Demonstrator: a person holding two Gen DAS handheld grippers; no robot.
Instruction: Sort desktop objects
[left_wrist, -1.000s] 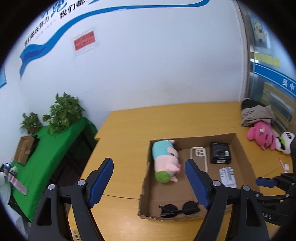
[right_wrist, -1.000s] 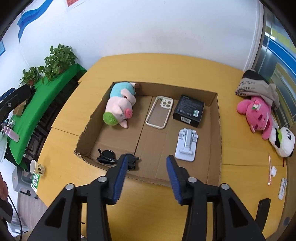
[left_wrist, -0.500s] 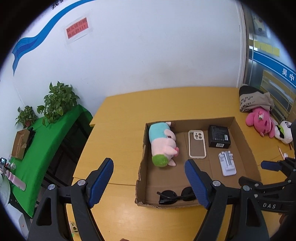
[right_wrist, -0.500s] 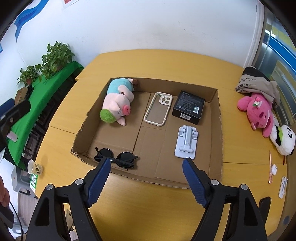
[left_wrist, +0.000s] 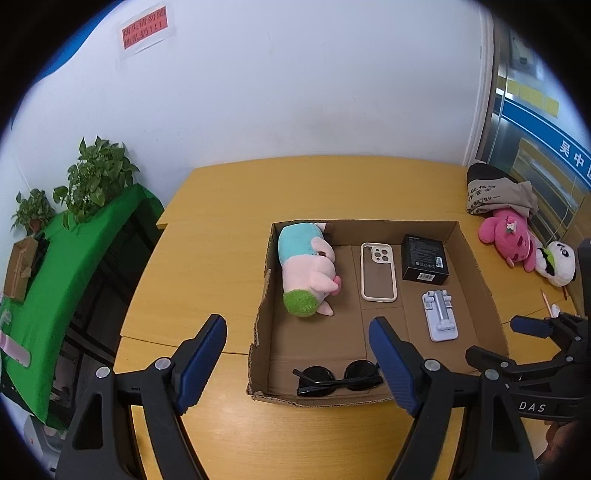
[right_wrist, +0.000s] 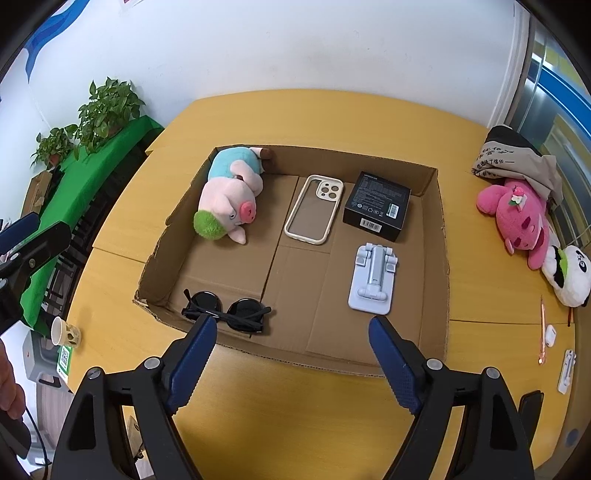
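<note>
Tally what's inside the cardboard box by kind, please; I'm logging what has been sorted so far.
Plush toy: 1, the pig plush
Phone case: 1, the phone case
Boxed product: 1, the black box
Phone stand: 1, the phone stand
Eyewear: 1, the sunglasses
Total: 5 things in the cardboard box

Both fisheye views are bright and evenly lit, with soft diffuse light that leaves only faint, short shadows inside the cardboard box (right_wrist: 441, 236) and under the pink plush pig (right_wrist: 229, 206) lying in it. Focus is sharp around the box, with no motion blur, and a mild sheen lies on the yellow table (left_wrist: 229, 236) beyond it. Away from the box, straight lines bow strongly outward and each frame ends in a black circular vignette.
</note>
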